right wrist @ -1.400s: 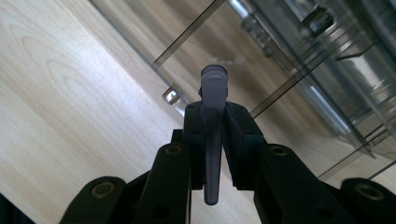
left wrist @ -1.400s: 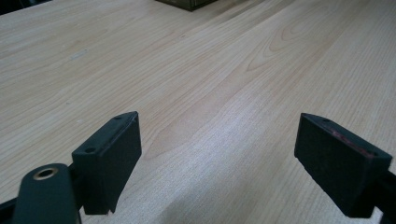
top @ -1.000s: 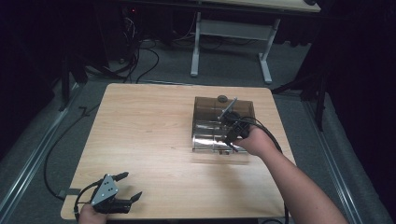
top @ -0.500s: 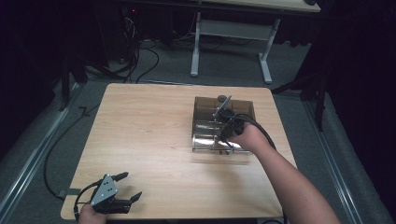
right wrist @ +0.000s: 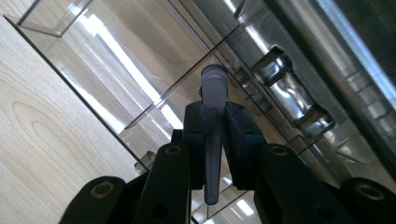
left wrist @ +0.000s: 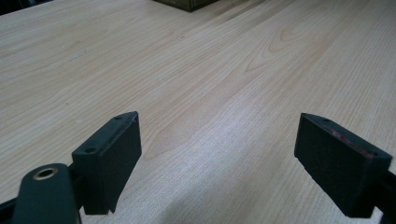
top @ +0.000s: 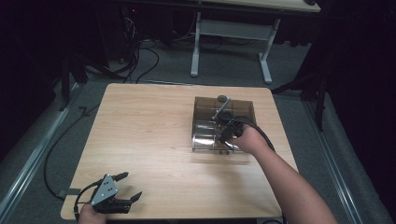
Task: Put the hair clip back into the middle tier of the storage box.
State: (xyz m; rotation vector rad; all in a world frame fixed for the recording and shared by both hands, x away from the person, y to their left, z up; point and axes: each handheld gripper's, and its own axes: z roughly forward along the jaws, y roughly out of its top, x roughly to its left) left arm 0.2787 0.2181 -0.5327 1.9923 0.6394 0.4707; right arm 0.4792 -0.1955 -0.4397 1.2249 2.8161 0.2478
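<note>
The bench [top: 154,135] is a pale wood-grain top with rounded corners, bare across its left half and along its near edge. In the left gripper view its grain [left wrist: 210,70] runs in long streaks toward the far edge. Grey carpet floor [top: 168,70] surrounds it. Beyond the far edge stands a desk [top: 231,28] on white legs joined by a crossbar. Black cables [top: 140,60] loop on the floor near the far left corner. A pale strip [top: 28,163] runs along the floor off the left edge, and a dark stand [top: 320,93] rises off the far right corner.
</note>
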